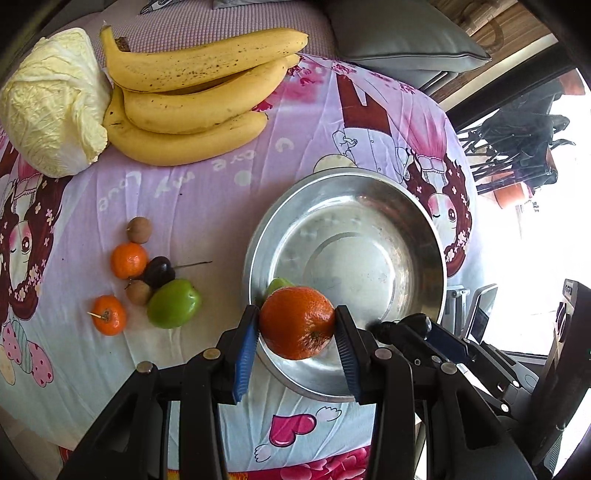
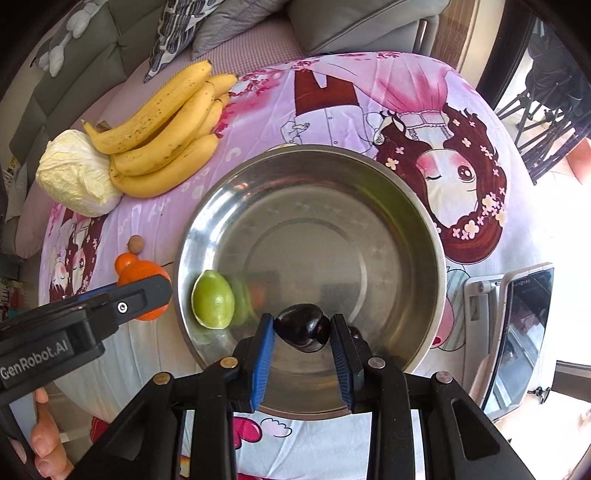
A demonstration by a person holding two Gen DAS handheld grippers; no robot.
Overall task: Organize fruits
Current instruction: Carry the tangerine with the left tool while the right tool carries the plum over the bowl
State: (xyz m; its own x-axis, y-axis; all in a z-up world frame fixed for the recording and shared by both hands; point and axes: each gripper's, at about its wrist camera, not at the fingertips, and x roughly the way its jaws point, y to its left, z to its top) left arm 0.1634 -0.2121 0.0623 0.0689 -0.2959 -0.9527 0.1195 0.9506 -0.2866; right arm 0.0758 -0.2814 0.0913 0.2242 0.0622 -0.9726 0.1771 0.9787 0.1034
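Note:
My left gripper [image 1: 297, 326] is shut on a large orange [image 1: 297, 321] and holds it over the near left rim of the steel bowl [image 1: 406, 206]. My right gripper [image 2: 303, 330] is shut on a dark plum [image 2: 303, 326] above the near part of the same bowl [image 2: 417, 206]. One green fruit [image 2: 213, 300] lies inside the bowl at its left wall. On the cloth to the left lie two small oranges [image 1: 129, 260], a dark plum [image 1: 159, 272], a green fruit [image 1: 174, 303] and two brown longans [image 1: 139, 229].
A bunch of bananas [image 1: 192, 96] and a pale cabbage [image 1: 51, 103] lie at the far left of the round table with its pink cartoon cloth [image 1: 207, 184]. Sofa cushions [image 2: 354, 18] stand behind. A tablet on a stand [image 2: 517, 332] stands at the right edge.

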